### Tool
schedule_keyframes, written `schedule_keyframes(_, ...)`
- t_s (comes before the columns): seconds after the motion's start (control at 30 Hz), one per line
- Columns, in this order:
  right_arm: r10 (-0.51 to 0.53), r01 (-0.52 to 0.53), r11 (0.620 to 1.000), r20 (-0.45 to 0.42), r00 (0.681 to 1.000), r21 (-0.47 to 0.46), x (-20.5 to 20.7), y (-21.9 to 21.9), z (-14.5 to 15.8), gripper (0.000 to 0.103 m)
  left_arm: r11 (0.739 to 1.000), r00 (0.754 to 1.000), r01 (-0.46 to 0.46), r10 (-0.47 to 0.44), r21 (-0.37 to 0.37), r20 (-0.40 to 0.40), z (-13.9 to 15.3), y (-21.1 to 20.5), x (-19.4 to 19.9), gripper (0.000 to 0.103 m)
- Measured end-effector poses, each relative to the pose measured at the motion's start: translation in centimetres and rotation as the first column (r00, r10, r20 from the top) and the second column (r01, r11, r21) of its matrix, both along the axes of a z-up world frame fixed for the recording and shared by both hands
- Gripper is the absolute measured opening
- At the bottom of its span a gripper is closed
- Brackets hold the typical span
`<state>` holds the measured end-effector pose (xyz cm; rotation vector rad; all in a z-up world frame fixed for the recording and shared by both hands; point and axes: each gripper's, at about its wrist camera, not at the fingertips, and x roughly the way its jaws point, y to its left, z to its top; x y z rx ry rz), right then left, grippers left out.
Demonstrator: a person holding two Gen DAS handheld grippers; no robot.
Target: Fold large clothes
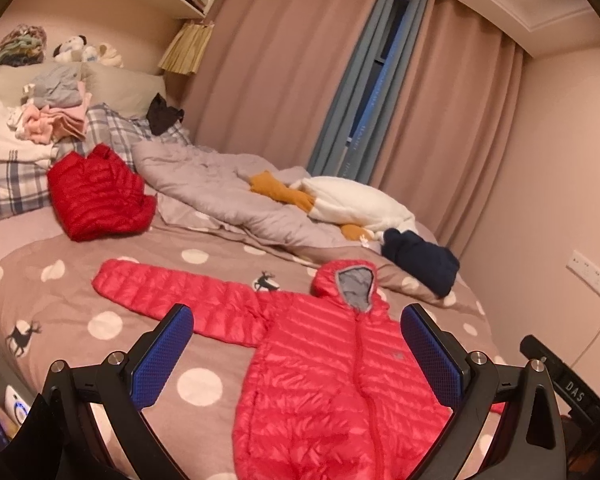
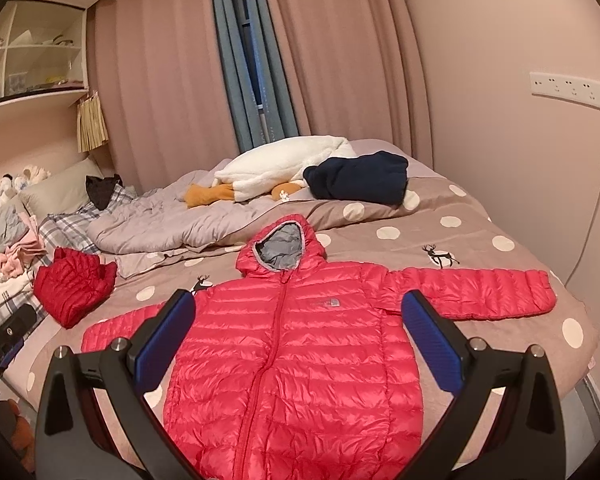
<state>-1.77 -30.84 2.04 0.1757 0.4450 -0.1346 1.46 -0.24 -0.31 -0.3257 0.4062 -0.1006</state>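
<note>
Through the left wrist camera, your left gripper is hovering wide open and empty over the hooded red quilted down jacket, lying flat on the polka-dot brown bedspread, hood pointing away from you.

Through the right wrist camera, your right gripper is likewise gaping, holding nothing, above the jacket; sleeves are spreading sideways, zipper running lengthwise toward the hood.

Warm, dim indoor light; soft focus throughout; fisheye bending and dark corners.

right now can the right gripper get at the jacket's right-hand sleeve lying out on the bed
Probably yes. The right gripper hangs open over the pink jacket, and the sleeve lies flat and uncovered on the polka-dot bedspread. The navy garment sits well behind it, so nothing blocks the way.
</note>
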Motion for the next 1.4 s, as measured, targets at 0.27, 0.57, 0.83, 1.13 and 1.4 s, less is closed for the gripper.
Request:
schedule_keyframes(0.27, 0.025, -0.026, 0.999, -0.016, 1.000, -0.039, 0.4, 1.1, -0.3, 0.103, 1.000, 1.000, -0.023, 0.023, 0.021, 0.016, 0.0, 0.2, -0.1, 0.102)
schedule_keyframes(0.57, 0.016, -0.017, 0.998, -0.015, 1.000, -0.054, 0.2, 1.1, -0.2, 0.103, 0.999, 1.000, -0.021, 0.021, 0.031, 0.011, -0.1, 0.1, 0.0, 0.102)
schedule_keyframes(0.83, 0.004, -0.006, 0.998, -0.022, 1.000, -0.055, 0.4, 1.1, -0.2, 0.103, 1.000, 1.000, -0.014, 0.014, 0.026, 0.006, -0.2, 0.2, -0.2, 0.102)
schedule_keyframes(1.13, 0.012, -0.013, 0.998, -0.023, 1.000, -0.067, 0.6, 1.4, -0.3, 0.103, 1.000, 1.000, -0.004, 0.004, 0.030, 0.004, -0.2, 0.1, -0.3, 0.102)
schedule_keyframes(1.4, 0.002, -0.003, 0.998, -0.022, 1.000, -0.059, 0.6, 1.2, -0.3, 0.103, 0.999, 1.000, -0.026, 0.026, 0.031, -0.014, -0.3, 0.3, 0.0, 0.102)
